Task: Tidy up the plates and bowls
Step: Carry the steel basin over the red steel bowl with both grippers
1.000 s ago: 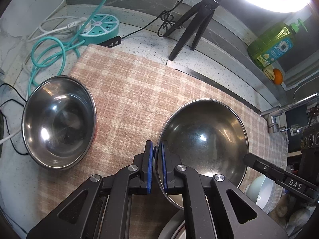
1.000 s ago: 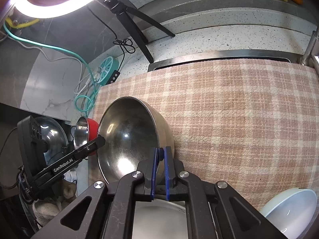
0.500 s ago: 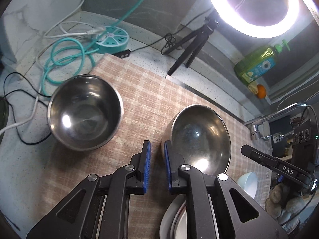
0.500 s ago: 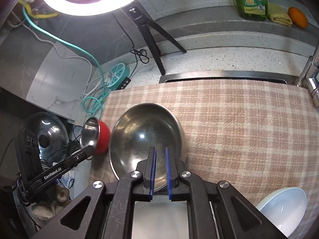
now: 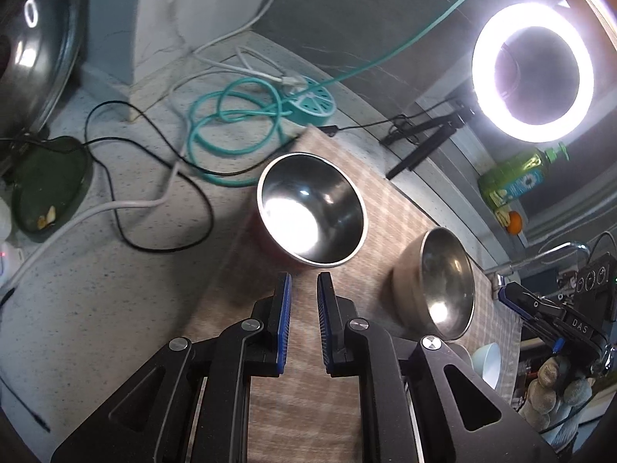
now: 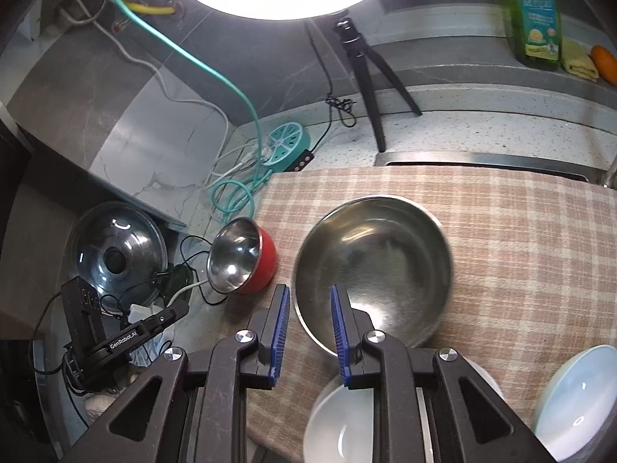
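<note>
A large steel bowl (image 6: 372, 266) (image 5: 447, 281) rests on the checked cloth (image 6: 520, 231). A smaller steel bowl with a red outside (image 6: 241, 256) (image 5: 310, 220) sits at the cloth's left edge. My left gripper (image 5: 303, 289) is open and empty, above the cloth just short of the red bowl. My right gripper (image 6: 306, 301) is open and empty, raised over the large bowl's near left rim. A white bowl (image 6: 335, 424) lies under my right gripper. A pale blue bowl (image 6: 578, 393) (image 5: 486, 360) sits at the right.
A teal power hub (image 6: 289, 142) with coiled cables, a ring light on a tripod (image 6: 366, 69), a green soap bottle (image 6: 534, 11) and a glass pot lid (image 6: 115, 250) stand around the cloth. A sink edge (image 6: 482, 158) runs behind it.
Both grippers opened, let go of the large steel bowl's rim and pulled back and up. The left gripper swung left toward the red bowl.
</note>
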Action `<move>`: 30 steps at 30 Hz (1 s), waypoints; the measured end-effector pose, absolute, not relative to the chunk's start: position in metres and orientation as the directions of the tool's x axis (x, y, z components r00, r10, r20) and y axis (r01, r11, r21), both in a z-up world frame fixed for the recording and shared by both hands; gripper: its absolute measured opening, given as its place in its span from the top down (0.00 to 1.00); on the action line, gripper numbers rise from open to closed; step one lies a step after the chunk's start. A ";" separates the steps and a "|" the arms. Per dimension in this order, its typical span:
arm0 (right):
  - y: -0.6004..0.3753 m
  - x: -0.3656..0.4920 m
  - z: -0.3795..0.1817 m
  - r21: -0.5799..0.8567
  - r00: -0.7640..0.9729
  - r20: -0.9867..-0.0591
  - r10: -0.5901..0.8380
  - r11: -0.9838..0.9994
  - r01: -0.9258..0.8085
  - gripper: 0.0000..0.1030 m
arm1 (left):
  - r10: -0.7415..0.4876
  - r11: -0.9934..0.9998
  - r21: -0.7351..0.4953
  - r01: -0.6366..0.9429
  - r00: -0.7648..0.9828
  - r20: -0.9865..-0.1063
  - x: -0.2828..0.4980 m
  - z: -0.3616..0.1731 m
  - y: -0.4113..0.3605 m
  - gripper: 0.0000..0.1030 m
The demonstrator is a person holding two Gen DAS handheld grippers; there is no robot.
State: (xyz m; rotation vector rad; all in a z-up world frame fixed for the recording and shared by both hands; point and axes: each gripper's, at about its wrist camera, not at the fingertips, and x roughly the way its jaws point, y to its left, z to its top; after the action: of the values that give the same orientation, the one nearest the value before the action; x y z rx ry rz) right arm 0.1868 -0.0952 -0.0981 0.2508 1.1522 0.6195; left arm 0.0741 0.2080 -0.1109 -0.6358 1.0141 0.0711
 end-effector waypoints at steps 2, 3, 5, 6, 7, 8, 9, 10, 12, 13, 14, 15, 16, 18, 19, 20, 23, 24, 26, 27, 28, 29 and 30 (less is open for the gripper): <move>-0.082 0.186 -0.100 0.492 0.250 -0.774 0.581 0.802 -0.340 0.80 | -0.229 0.811 -0.468 -0.352 0.544 -0.807 0.071 -0.114 0.218 0.89; -0.076 0.186 -0.102 0.490 0.244 -0.776 0.581 0.800 -0.345 0.80 | -0.230 0.809 -0.469 -0.354 0.544 -0.807 0.072 -0.115 0.221 0.89; -0.062 0.186 -0.104 0.487 0.233 -0.781 0.580 0.798 -0.354 0.80 | -0.226 0.807 -0.468 -0.360 0.543 -0.808 0.071 -0.116 0.227 0.89; -0.056 0.187 -0.105 0.485 0.228 -0.783 0.579 0.797 -0.359 0.80 | -0.230 0.805 -0.471 -0.361 0.542 -0.808 0.071 -0.117 0.230 0.89; -0.048 0.187 -0.106 0.481 0.222 -0.786 0.577 0.796 -0.368 0.80 | -0.236 0.803 -0.475 -0.360 0.540 -0.808 0.074 -0.119 0.233 0.89; -0.041 0.187 -0.106 0.474 0.220 -0.789 0.573 0.796 -0.377 0.80 | -0.233 0.805 -0.471 -0.360 0.538 -0.810 0.076 -0.120 0.236 0.89; -0.033 0.188 -0.108 0.465 0.219 -0.794 0.567 0.799 -0.383 0.80 | -0.225 0.808 -0.463 -0.363 0.537 -0.813 0.079 -0.120 0.240 0.89; -0.027 0.190 -0.110 0.462 0.215 -0.797 0.564 0.800 -0.383 0.80 | -0.225 0.809 -0.462 -0.364 0.534 -0.815 0.082 -0.121 0.243 0.89; -0.011 0.196 -0.116 0.478 0.187 -0.800 0.570 0.794 -0.376 0.80 | -0.237 0.807 -0.467 -0.362 0.525 -0.817 0.090 -0.124 0.248 0.89; -0.006 0.199 -0.119 0.486 0.174 -0.801 0.573 0.792 -0.371 0.80 | -0.248 0.805 -0.470 -0.362 0.515 -0.821 0.097 -0.126 0.251 0.89; 0.000 0.202 -0.123 0.491 0.163 -0.803 0.573 0.792 -0.362 0.80 | -0.253 0.806 -0.468 -0.362 0.505 -0.825 0.102 -0.128 0.253 0.89; 0.006 0.206 -0.128 0.495 0.154 -0.807 0.570 0.795 -0.350 0.80 | -0.255 0.808 -0.464 -0.363 0.495 -0.831 0.107 -0.129 0.254 0.89; 0.012 0.211 -0.132 0.497 0.146 -0.810 0.567 0.798 -0.341 0.80 | -0.258 0.813 -0.459 -0.360 0.484 -0.836 0.113 -0.131 0.255 0.89; 0.023 0.220 -0.142 0.494 0.134 -0.821 0.555 0.808 -0.320 0.80 | -0.256 0.820 -0.448 -0.357 0.470 -0.845 0.123 -0.133 0.256 0.89; 0.027 0.225 -0.146 0.496 0.127 -0.824 0.553 0.811 -0.312 0.80 | -0.258 0.823 -0.444 -0.354 0.464 -0.847 0.127 -0.134 0.256 0.89; 0.032 0.229 -0.150 0.493 0.123 -0.828 0.547 0.815 -0.304 0.80 | -0.256 0.828 -0.437 -0.352 0.457 -0.852 0.131 -0.136 0.257 0.89; 0.045 0.238 -0.161 0.457 0.124 -0.851 0.510 0.837 -0.301 0.80 | -0.251 0.834 -0.420 -0.358 0.433 -0.866 0.143 -0.143 0.259 0.89; 0.048 0.241 -0.164 0.447 0.122 -0.858 0.499 0.843 -0.300 0.80 | -0.252 0.835 -0.420 -0.356 0.432 -0.866 0.145 -0.145 0.260 0.89; 0.053 0.245 -0.171 0.431 0.119 -0.869 0.481 0.852 -0.295 0.80 | -0.252 0.839 -0.414 -0.353 0.421 -0.871 0.150 -0.148 0.259 0.88; 0.055 0.246 -0.173 0.427 0.118 -0.871 0.476 0.855 -0.294 0.80 | -0.251 0.844 -0.408 -0.347 0.417 -0.874 0.152 -0.149 0.258 0.88; 0.056 0.248 -0.176 0.427 0.114 -0.873 0.475 0.856 -0.292 0.80 | -0.248 0.848 -0.403 -0.344 0.414 -0.876 0.154 -0.149 0.257 0.88; 0.058 0.250 -0.179 0.426 0.110 -0.875 0.472 0.857 -0.290 0.80 | -0.247 0.850 -0.400 -0.343 0.411 -0.877 0.155 -0.149 0.256 0.88; 0.058 0.251 -0.181 0.425 0.107 -0.876 0.470 0.858 -0.288 0.80 | -0.247 0.850 -0.398 -0.346 0.405 -0.880 0.156 -0.150 0.256 0.88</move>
State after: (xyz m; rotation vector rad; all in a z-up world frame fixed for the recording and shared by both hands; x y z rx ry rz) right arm 0.2511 0.0585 -0.1807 0.1621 1.3536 0.5614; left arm 0.1558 0.2555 -0.1500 -0.5855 1.1710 0.0666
